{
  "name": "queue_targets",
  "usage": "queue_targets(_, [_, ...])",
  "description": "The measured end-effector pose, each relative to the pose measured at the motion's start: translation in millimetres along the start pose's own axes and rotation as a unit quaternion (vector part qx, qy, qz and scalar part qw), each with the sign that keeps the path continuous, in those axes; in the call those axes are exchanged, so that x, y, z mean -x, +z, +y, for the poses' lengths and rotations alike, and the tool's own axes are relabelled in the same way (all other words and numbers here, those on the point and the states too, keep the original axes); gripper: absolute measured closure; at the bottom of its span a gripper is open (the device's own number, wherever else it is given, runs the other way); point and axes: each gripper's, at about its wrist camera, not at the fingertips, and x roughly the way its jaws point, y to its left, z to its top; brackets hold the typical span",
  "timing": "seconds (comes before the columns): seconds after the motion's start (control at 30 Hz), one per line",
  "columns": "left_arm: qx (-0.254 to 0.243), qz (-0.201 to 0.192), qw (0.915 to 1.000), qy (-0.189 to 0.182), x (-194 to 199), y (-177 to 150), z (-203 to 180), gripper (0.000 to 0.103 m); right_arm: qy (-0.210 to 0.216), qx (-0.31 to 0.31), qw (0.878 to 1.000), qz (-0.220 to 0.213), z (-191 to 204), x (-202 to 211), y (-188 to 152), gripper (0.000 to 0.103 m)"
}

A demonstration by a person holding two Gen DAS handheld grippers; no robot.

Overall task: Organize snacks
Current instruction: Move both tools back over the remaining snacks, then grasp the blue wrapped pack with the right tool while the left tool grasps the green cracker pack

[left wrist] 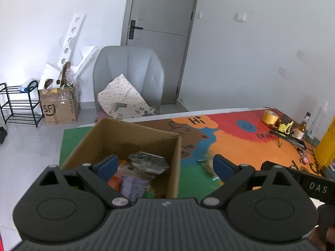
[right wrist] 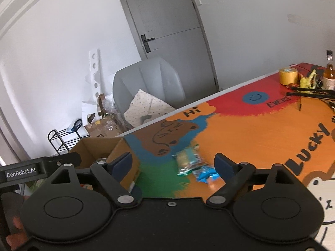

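Left gripper (left wrist: 165, 164) stands wide open with nothing between its blue pads. Directly ahead of and below it sits the open cardboard box (left wrist: 134, 140), its near right corner rising between the two fingers. Inside the box, under the left finger, lie packed snacks: a dark grey-speckled packet (left wrist: 148, 161) on top, a purple packet (left wrist: 134, 185) and something orange (left wrist: 114, 181) beneath. Past the right finger (left wrist: 223, 167), outside the box wall, a blurred snack wrapper (left wrist: 208, 165) lies on the painted tabletop (left wrist: 240, 144).

Right gripper (right wrist: 173, 164) is also spread wide and empty. Just ahead of it, between the fingers, two loose snacks rest on the table: a pale biscuit pack with green ends (right wrist: 185, 159) and, touching or just beside it, a blue wrapper (right wrist: 206, 174) nearer the right finger. The same box (right wrist: 117, 152) stands beside the left finger, its corner partly hidden behind that finger.

Far off to the right at the table's back edge: a yellow tape roll (right wrist: 288, 75), a yellow-green object (right wrist: 307, 80), a small bottle (right wrist: 329, 76) and a black rod-like object (right wrist: 312, 94). Beyond the table: a grey chair (left wrist: 128, 73) holding a spotted cushion (left wrist: 121, 98), a grey door (left wrist: 161, 39), a taped carton (left wrist: 59, 106) and a black rack (left wrist: 19, 104) on the floor.
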Motion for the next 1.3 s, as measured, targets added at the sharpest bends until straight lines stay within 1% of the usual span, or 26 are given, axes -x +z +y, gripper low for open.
queue_targets(0.13, [-0.003, 0.002, 1.0000, -0.006, -3.2, 0.6, -14.7, 0.006, -0.002, -0.014, 1.000, -0.001, -17.0, 3.6, -0.8, 0.017])
queue_targets(0.23, [-0.003, -0.007, 0.9999, -0.007, -3.6, 0.9, -23.0, 0.007, -0.002, -0.023, 1.000, -0.004, -28.0, 6.1, -0.9, 0.017])
queue_targets(0.47, [-0.012, 0.002, 0.9996, -0.026, -14.0, 4.4, -48.3, 0.009, 0.004, -0.034, 0.999, -0.004, -47.6, 5.2, -1.8, 0.018])
queue_targets(0.67, [-0.022, 0.025, 0.9986, -0.041, -34.9, 6.0, -65.6, 0.026, 0.022, -0.053, 0.998, 0.011, -61.2, -7.5, -2.5, 0.028])
queue_targets(0.73, [-0.024, 0.034, 0.9982, -0.044, -42.5, 5.9, -70.1, 0.033, 0.025, -0.057, 0.998, 0.016, -64.4, -13.2, -2.9, 0.030])
queue_targets(0.8, [-0.024, 0.042, 0.9978, -0.045, -50.2, 5.9, -73.5, 0.037, 0.029, -0.060, 0.998, 0.020, -67.0, -19.1, -3.4, 0.031])
queue_targets(1.07, [-0.021, 0.068, 0.9963, -0.048, -76.7, 2.8, -80.8, 0.045, 0.033, -0.067, 0.996, 0.048, -68.8, -50.2, -10.9, 0.032])
queue_targets(1.23, [-0.018, 0.077, 0.9960, -0.043, -87.8, -2.1, -82.0, 0.050, 0.032, -0.072, 0.995, 0.061, -69.8, -65.5, -16.6, 0.032])
queue_targets(1.3, [-0.018, 0.077, 0.9961, -0.040, -91.5, -3.3, -82.5, 0.050, 0.032, -0.074, 0.994, 0.068, -69.5, -72.1, -19.0, 0.032])
